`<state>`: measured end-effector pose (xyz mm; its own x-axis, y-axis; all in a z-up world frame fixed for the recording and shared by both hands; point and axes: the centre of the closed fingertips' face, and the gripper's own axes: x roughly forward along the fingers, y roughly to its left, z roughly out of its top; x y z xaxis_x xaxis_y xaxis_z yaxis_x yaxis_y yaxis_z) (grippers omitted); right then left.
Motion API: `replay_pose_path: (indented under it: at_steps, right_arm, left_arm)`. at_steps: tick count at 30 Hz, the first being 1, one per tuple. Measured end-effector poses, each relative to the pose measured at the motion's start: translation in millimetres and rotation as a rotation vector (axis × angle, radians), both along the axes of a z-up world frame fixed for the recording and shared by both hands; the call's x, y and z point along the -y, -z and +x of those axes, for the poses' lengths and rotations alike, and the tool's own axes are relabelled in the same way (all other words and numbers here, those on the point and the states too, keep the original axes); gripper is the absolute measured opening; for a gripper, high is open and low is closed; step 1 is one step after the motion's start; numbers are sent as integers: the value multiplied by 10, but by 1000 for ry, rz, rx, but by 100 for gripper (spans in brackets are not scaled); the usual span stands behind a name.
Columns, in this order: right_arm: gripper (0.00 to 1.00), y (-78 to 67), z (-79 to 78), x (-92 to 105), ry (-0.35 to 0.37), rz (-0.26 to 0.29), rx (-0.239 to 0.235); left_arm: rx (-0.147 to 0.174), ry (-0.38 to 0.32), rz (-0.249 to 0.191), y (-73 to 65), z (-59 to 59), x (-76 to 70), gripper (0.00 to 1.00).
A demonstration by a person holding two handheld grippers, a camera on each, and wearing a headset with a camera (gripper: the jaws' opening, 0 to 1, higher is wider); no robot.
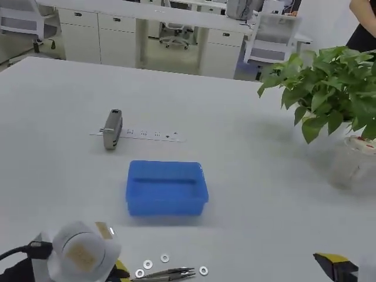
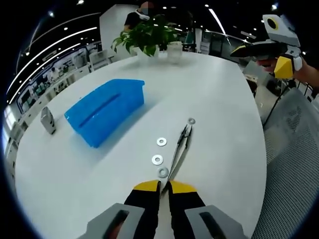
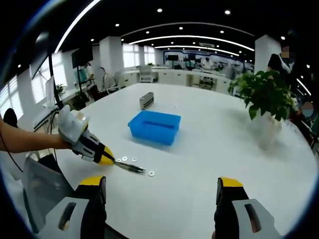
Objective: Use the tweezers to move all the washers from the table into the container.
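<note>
Blue container (image 1: 167,188): no washer visible inside. Four washers (image 2: 161,142) on table (image 1: 264,176) near container. Left gripper (image 2: 164,185) pinches tweezers (image 2: 179,147); right gripper (image 3: 162,181) gapes empty. Task barely begun.

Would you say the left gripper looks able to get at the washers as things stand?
Probably yes: the left gripper, its tongs shut on the tweezers, sits right beside the washers, and nothing on the table stands between them.
</note>
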<state>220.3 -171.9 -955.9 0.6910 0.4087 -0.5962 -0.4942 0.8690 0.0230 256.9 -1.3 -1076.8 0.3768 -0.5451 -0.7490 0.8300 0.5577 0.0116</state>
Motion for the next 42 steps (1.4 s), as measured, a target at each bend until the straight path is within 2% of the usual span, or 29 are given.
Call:
replay_pose_path:
  at_steps: [6,10,12,15,18,21,23,24,28,30,35,37,38,39,42]
  right_arm:
    - [90,25,2,-60,-10,17,-10]
    - [90,-13,7,-126,-24,21,2]
    - [90,-44,15,-151,-31,17,14]
    - [90,-87,23,-172,-38,18,30]
    - [90,-111,22,-178,-40,20,37]
    - [90,-167,23,-171,-38,25,51]
    - [90,-217,26,-165,-37,31,65]
    - [90,-242,28,-159,-36,31,72]
    - [90,-271,45,-123,-34,21,87]
    - [90,-330,60,-84,-31,21,104]
    - [89,-431,98,-58,-26,31,135]
    - [86,-446,103,-99,-46,49,136]
    - [83,-449,93,-162,-83,67,126]
    - [78,-452,88,-204,-105,78,117]
    - [75,-524,103,-372,-173,115,121]
  left_arm:
    - [19,73,30,2,-50,70,0]
    - [26,82,12,-59,-82,103,0]
    - [49,76,-1,-155,-69,117,0]
    - [53,61,-31,-286,-50,142,0]
    - [80,50,-40,-414,-20,163,0]
    - [102,38,-73,-567,23,216,0]
    - [132,37,-84,-686,65,256,0]
    - [147,45,-90,-757,87,287,0]
    - [163,59,-105,-888,157,369,0]
    - [184,70,-107,-972,180,405,0]
    - [219,101,-110,-1210,172,477,0]
    - [231,127,-108,-1320,139,491,0]
    - [234,142,-102,-1360,119,494,0]
    - [251,157,-96,-1438,100,493,0]
    - [266,179,-101,-1617,46,487,0]
